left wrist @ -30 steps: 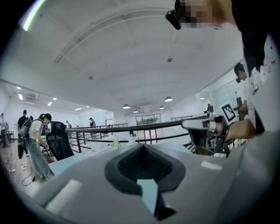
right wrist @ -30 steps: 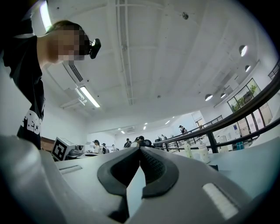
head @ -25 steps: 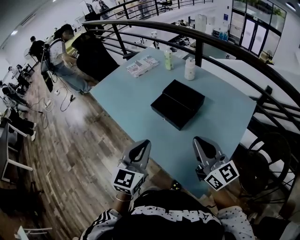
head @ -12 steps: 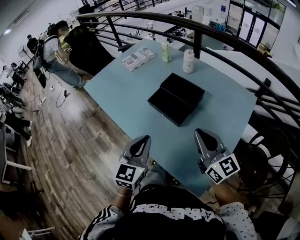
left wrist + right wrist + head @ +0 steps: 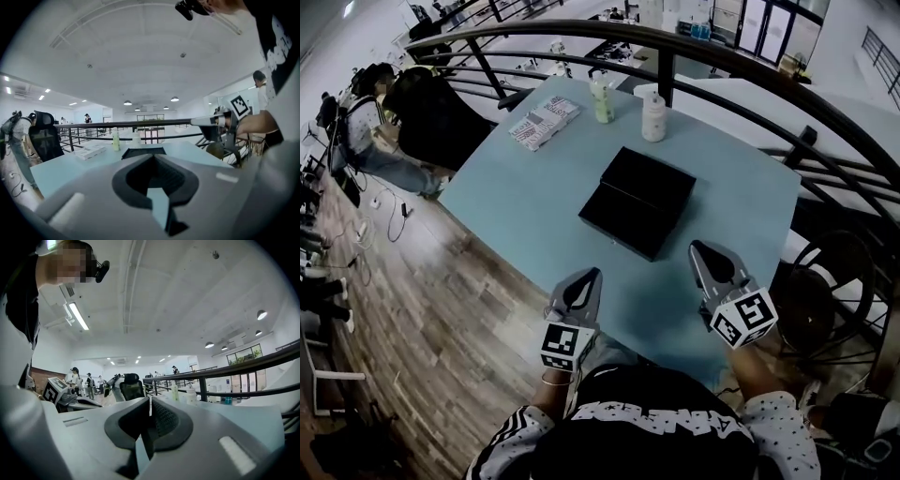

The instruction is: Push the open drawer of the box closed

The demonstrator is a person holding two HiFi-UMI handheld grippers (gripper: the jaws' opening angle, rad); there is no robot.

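A flat black box (image 5: 649,183) lies in the middle of the light blue table (image 5: 525,202), with its drawer (image 5: 622,220) pulled out toward me. Both grippers hover over the table's near edge, short of the drawer. My left gripper (image 5: 592,274) is shut and empty, below and left of the drawer front. My right gripper (image 5: 697,247) is also shut and empty, to the drawer's right. In the left gripper view the box (image 5: 143,151) sits straight ahead beyond the closed jaws of the left gripper (image 5: 152,158). In the right gripper view the right gripper (image 5: 150,400) hides the box.
Two bottles (image 5: 602,98) (image 5: 653,117) and a printed packet (image 5: 544,122) stand at the table's far edge. A dark curved railing (image 5: 722,66) runs behind and down the right side. A black chair (image 5: 431,117) and seated people are at the left, over wooden floor (image 5: 441,309).
The head view has shifted, so the box sits lower and further left in frame. Both grippers stay shut and have come slightly closer to the drawer.
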